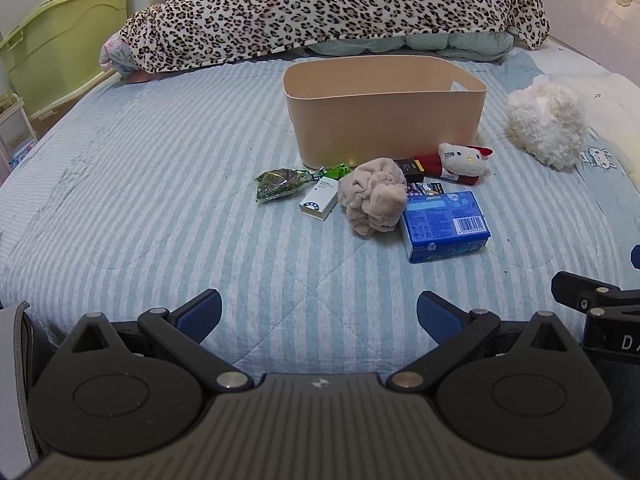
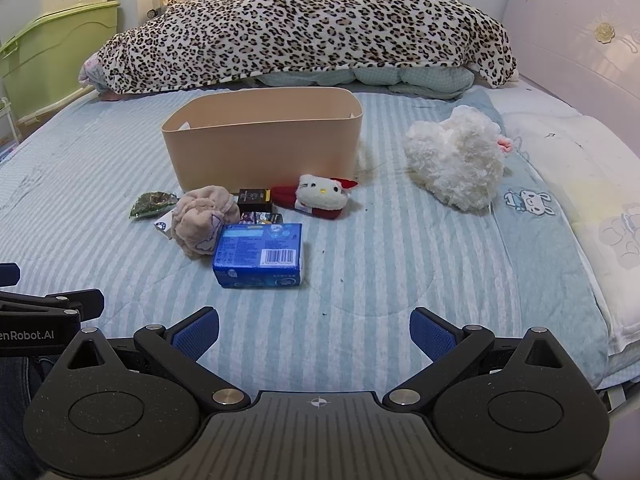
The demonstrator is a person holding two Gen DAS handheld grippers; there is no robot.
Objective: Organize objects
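Note:
A beige plastic bin (image 1: pixel 384 120) (image 2: pixel 264 144) stands on the striped bed. In front of it lie a green packet (image 1: pixel 280 184) (image 2: pixel 152 203), a small white box (image 1: pixel 319 201), a crumpled beige cloth (image 1: pixel 372 200) (image 2: pixel 202 220), a black box (image 1: pixel 410 169) (image 2: pixel 255 198), a Hello Kitty plush (image 1: pixel 460 160) (image 2: pixel 320 196) and a blue box (image 1: pixel 444 226) (image 2: pixel 260 254). My left gripper (image 1: pixel 319 314) and right gripper (image 2: pixel 314 330) are both open and empty, held low near the bed's front, well short of the objects.
A fluffy white plush (image 1: pixel 544 124) (image 2: pixel 456 160) lies to the right of the bin. A leopard-print blanket (image 1: pixel 328 8) (image 2: pixel 296 24) is heaped at the back. A green storage box (image 1: pixel 60 48) stands at the left, a headboard (image 2: pixel 576 48) and a pillow (image 2: pixel 592 184) at the right.

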